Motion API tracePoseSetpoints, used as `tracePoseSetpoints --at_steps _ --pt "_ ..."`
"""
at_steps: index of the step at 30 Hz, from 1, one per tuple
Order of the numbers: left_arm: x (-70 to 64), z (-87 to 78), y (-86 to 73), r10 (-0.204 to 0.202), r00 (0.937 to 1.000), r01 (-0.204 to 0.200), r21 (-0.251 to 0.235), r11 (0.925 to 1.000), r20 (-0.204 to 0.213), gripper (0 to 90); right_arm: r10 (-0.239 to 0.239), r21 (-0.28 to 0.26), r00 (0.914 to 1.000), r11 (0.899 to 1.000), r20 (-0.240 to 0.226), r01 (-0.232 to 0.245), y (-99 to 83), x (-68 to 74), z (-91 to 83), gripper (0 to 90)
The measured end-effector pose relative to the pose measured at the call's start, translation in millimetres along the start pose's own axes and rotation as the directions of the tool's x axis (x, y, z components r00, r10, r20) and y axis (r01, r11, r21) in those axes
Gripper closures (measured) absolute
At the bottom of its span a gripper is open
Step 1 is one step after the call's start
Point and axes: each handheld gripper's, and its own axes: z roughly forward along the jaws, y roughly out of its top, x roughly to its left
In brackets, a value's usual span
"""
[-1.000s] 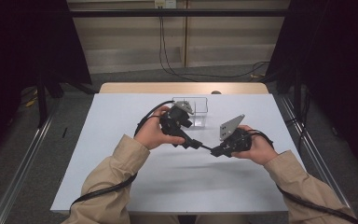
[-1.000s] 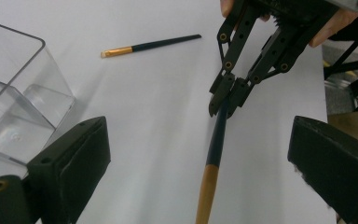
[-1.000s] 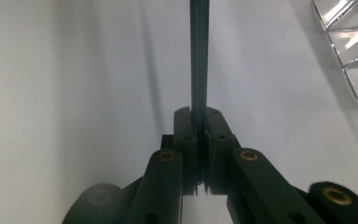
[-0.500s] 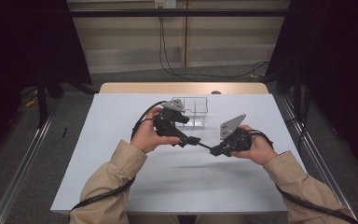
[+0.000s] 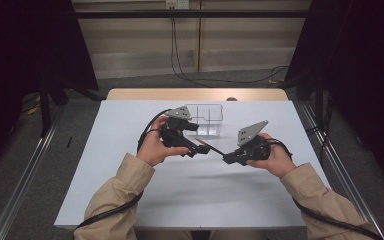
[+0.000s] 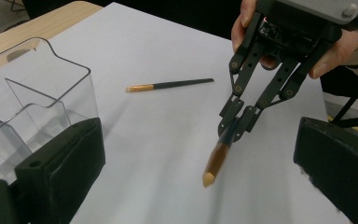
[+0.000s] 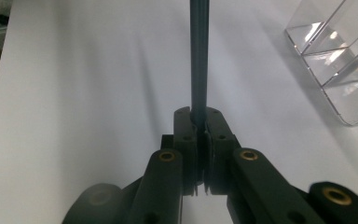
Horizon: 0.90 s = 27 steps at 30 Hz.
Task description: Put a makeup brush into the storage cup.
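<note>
Gripping a brush point(image 6: 216, 157) by its dark handle, your right gripper point(image 6: 237, 127) holds it above the table point(image 5: 130, 130), tip toward your wide-open left gripper point(image 5: 192, 145). Keep it level, probably for the clear box point(image 5: 205, 120). Another brush point(image 6: 168, 86) lies nearby.

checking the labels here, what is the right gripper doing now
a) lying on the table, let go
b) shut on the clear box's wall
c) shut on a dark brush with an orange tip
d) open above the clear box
c: in the left gripper view the right gripper has its jaws closed on the held brush, above the table and apart from the clear box.
</note>
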Motion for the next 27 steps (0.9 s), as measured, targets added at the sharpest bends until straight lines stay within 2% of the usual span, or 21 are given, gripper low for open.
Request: tracePoseSetpoints --at_steps 7,9,15,16,19,25,27 --pt "0.7 0.2 -1.2 -0.002 1.0 0.002 -0.021 0.9998 -0.005 2.0 0.033 -0.07 0.9994 0.997 0.004 -0.033 -0.3 -0.3 -1.8 85.7" --pt "1.0 0.3 -1.1 0.001 1.0 -0.001 -0.024 0.9997 -0.006 2.0 0.059 -0.109 0.9983 0.992 0.0 -0.058 -0.5 -0.2 -2.6 85.6" --pt "0.7 1.2 -1.0 0.0 1.0 0.0 -0.037 0.9993 -0.005 2.1 0.084 -0.16 0.9965 0.984 0.0 -0.083 0.4 0.2 -3.4 85.6" --pt "0.5 1.3 -1.0 -0.001 1.0 0.001 -0.046 0.9989 0.0 2.3 0.101 -0.19 0.9949 0.977 -0.002 -0.099 0.1 0.1 -3.5 85.6" --pt "0.2 1.2 -0.8 -0.001 1.0 0.001 -0.069 0.9976 -0.001 2.7 0.114 -0.234 0.9935 0.966 -0.013 -0.113 -0.2 0.4 -3.6 85.6" --pt "0.3 0.8 1.0 -0.007 1.0 0.007 -0.098 0.9952 0.003 3.0 0.144 -0.302 0.9895 0.943 -0.012 -0.141 1.7 1.2 -3.3 85.7" --pt "0.3 0.4 1.7 -0.007 1.0 0.007 -0.101 0.9949 0.0 3.0 0.154 -0.32 0.9877 0.935 -0.025 -0.154 2.2 0.8 -2.7 85.6"
